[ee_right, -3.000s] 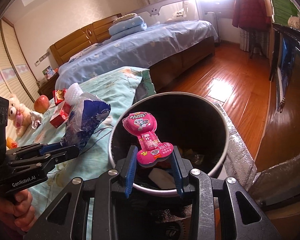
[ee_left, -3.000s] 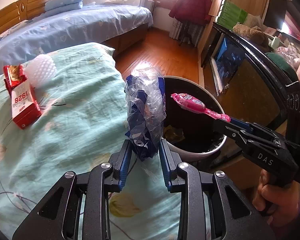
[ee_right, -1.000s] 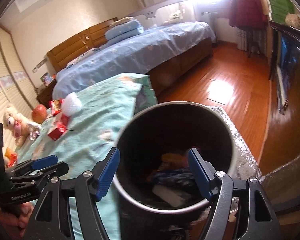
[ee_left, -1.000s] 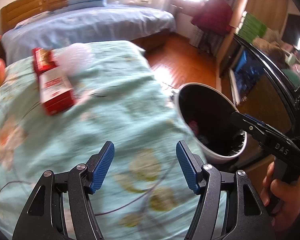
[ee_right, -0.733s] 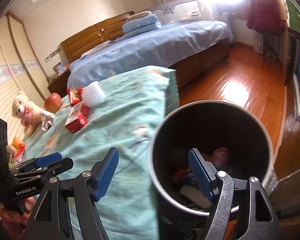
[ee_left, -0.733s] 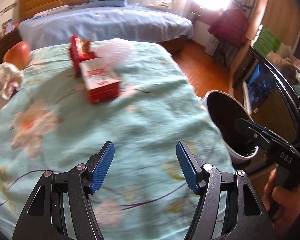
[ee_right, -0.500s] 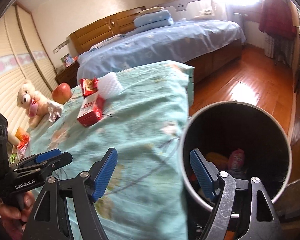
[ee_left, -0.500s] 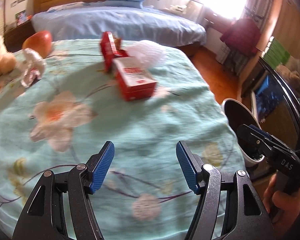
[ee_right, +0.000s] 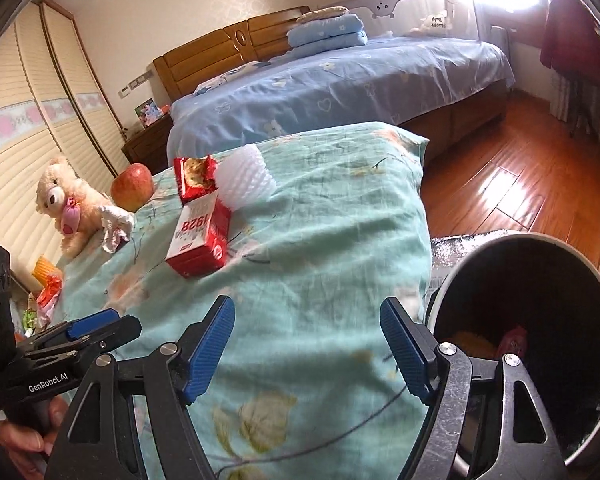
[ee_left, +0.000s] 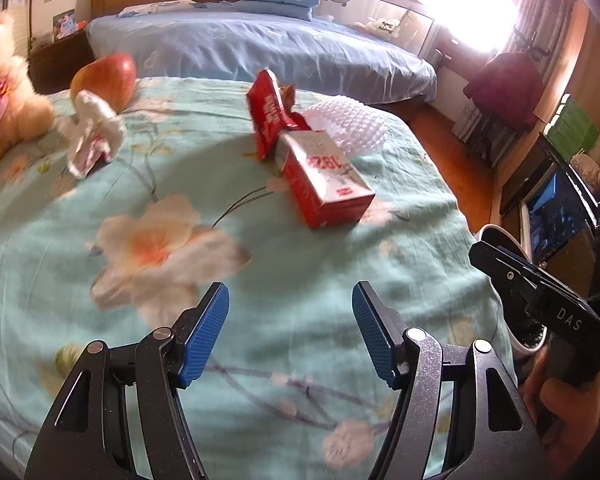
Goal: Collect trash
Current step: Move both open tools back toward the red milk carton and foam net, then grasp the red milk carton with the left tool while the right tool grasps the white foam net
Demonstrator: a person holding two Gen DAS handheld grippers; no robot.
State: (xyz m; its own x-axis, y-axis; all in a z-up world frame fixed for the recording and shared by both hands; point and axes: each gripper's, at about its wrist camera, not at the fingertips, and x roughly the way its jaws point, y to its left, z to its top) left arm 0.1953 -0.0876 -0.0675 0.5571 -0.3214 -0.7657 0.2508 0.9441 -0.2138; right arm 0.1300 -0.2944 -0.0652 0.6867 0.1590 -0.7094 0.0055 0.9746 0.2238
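Note:
A red and white carton [ee_left: 325, 185] [ee_right: 200, 240] lies on the teal flowered bedspread [ee_left: 180, 216], with a torn red wrapper [ee_left: 269, 113] [ee_right: 194, 178] and a white foam fruit net [ee_left: 346, 128] [ee_right: 245, 178] just behind it. A crumpled white wrapper [ee_left: 92, 140] [ee_right: 116, 227] lies further left. My left gripper [ee_left: 290, 332] is open and empty above the bedspread, short of the carton. My right gripper [ee_right: 307, 346] is open and empty over the bed edge beside the black trash bin [ee_right: 540, 344], which holds trash including a pink wrapper [ee_right: 514, 340].
A red apple [ee_left: 104, 78] [ee_right: 133, 191] and a teddy bear [ee_right: 66, 204] sit at the far left of the bedspread. More wrappers [ee_right: 46, 284] lie at the left edge. A blue bed [ee_right: 340, 80] stands behind. Wooden floor [ee_right: 500, 184] lies to the right.
Both grippers let go of their trash into the bin and opened. Both have swung left, away from the bin, toward the carton and wrappers on the bedspread.

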